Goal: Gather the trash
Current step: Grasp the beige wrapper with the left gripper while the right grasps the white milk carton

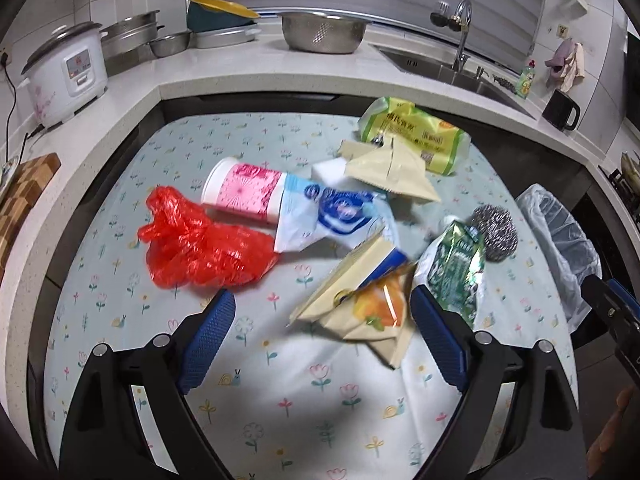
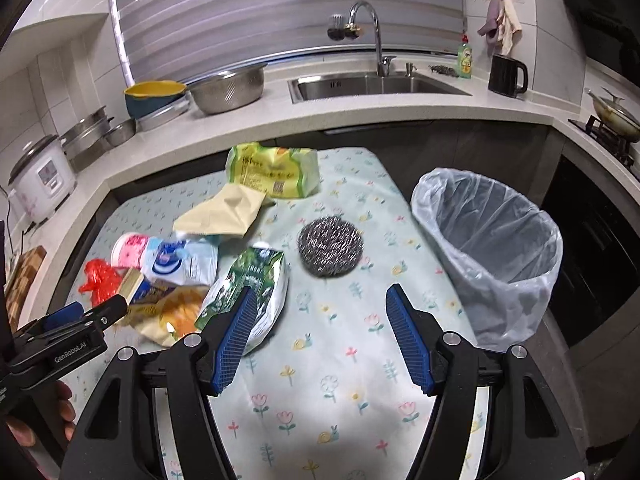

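Note:
Trash is scattered on a floral tablecloth (image 2: 340, 360): a red plastic bag (image 1: 200, 240), a pink and white cup (image 1: 240, 190) on its side, a blue and white wrapper (image 1: 332, 216), cream wrappers (image 1: 392, 172), a yellow-green package (image 1: 416, 132), a green packet (image 2: 256, 280), an orange snack wrapper (image 1: 380, 304) and a steel scourer (image 2: 330, 246). My left gripper (image 1: 322, 294) hangs open over the orange and cream wrappers, pads clear of them. My right gripper (image 2: 322, 291) is open above bare cloth; the scourer lies just ahead and the green packet is by its left finger.
A bin with a clear liner (image 2: 492, 240) stands off the table's right edge. The L-shaped counter behind holds a rice cooker (image 1: 64, 76), metal bowls (image 1: 322, 32), a sink (image 2: 376, 84) and a black mug (image 2: 506, 76). A stove with a pan (image 2: 612, 116) is far right.

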